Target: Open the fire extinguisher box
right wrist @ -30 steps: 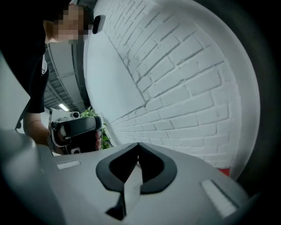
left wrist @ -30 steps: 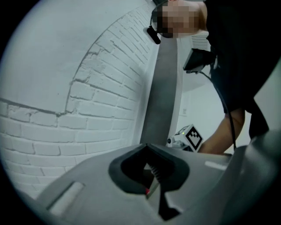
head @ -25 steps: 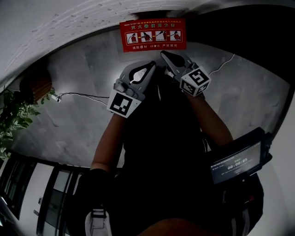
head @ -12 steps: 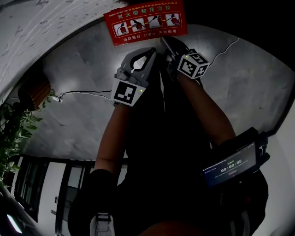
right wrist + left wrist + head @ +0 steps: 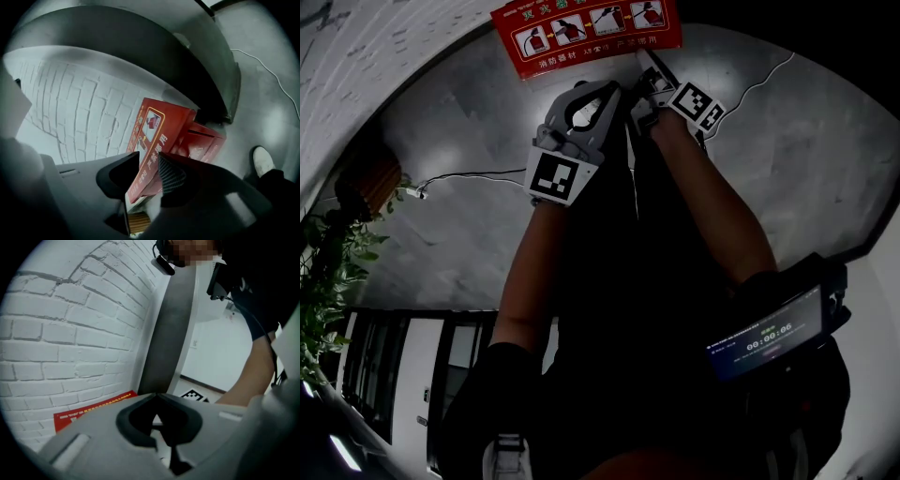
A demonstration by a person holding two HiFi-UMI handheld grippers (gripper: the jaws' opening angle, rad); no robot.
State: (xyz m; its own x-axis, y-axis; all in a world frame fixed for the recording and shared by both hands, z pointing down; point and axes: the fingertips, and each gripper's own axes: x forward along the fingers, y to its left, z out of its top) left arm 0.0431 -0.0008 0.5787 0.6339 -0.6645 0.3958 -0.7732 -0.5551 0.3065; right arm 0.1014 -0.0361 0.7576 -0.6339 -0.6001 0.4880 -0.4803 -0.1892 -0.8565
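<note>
White brick wall (image 5: pixel 70 310), grey floor (image 5: pixel 806 159), and the red box (image 5: pixel 586 36) sits low against that wall at twelve o'clock in the head view, with its printed lid (image 5: pixel 152 136) turned toward the person. Right on it is the right gripper (image 5: pixel 149 161). Its jaws are opening as I watch, and the lid's edge shows in the gap between them. The pads aren't pressing on it, so I'd say it's lining up a bite to swing the lid open. At nine o'clock of it, just beside, the left gripper (image 5: pixel 156 397) hovers with its tips together on nothing, parked clear of the lid, I reckon. Further out, a cable (image 5: pixel 459 176) trails over the floor, and a plant (image 5: pixel 328 272) stands at nine o'clock.
</note>
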